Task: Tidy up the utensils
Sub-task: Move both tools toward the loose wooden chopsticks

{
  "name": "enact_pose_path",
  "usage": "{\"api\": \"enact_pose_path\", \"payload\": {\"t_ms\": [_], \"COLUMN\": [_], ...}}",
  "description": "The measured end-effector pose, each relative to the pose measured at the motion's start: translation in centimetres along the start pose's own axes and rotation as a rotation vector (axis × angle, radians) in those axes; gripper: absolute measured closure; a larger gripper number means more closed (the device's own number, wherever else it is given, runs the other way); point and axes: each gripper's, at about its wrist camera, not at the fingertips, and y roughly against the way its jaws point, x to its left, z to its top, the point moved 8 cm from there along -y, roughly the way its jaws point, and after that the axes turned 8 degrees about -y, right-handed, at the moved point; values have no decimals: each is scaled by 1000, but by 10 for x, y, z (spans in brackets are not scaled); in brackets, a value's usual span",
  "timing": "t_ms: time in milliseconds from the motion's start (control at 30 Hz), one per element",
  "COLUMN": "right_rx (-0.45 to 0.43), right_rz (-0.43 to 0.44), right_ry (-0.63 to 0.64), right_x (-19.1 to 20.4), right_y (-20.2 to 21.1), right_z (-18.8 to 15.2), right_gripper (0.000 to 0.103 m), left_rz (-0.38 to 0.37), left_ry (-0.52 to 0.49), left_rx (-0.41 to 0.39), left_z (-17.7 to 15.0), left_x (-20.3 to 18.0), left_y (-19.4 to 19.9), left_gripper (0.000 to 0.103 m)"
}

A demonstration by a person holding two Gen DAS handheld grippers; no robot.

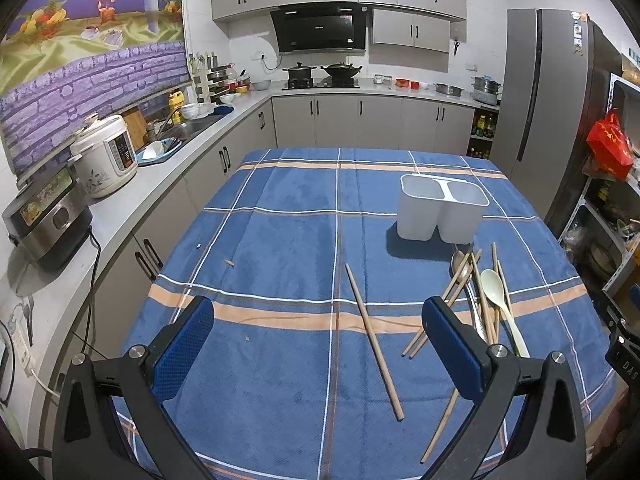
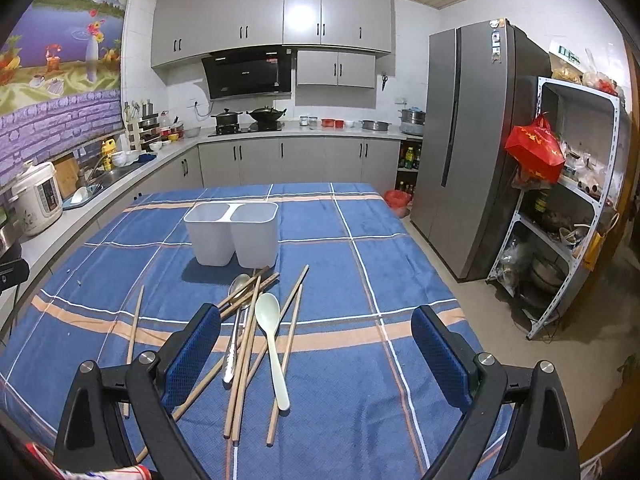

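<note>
1. The white two-compartment holder [image 2: 231, 234] stands upright on the blue plaid tablecloth [image 1: 280, 240]; both compartments look bare.
2. Just in front of the holder lies a heap of wooden chopsticks [image 2: 244, 360], crossed over a metal spoon [image 2: 236, 320] and a pale plastic spoon [image 2: 272, 344].
3. One lone chopstick [image 1: 374, 340] lies apart, left of the heap.
4. Left gripper [image 1: 316, 344] hangs released, fingers spread, grasping nothing; right gripper [image 2: 316, 352] likewise, its blue pads [image 2: 440, 360] wide above the cloth.

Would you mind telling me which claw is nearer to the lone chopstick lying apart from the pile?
Left. The left claw has the lone chopstick between its open fingers; the right claw sits over the pile, the chopstick off to its left.
</note>
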Motion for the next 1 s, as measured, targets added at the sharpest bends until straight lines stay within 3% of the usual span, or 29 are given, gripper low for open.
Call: {"api": "enact_pose_path", "payload": {"t_ms": [400,1000], "right_rx": [19,62], "right_rz": [31,7], "right_ry": [41,-2], "right_x": [15,-10], "right_y": [-9,-22], "right_z": [-5,-14], "right_gripper": [5,5], "left_rz": [15,-11], "left_ry": [25,0], "left_rx": [18,77], "left_z": [-6,-8], "left_x": [10,-12], "left_y": [-3,-29], "left_gripper": [0,0]}}
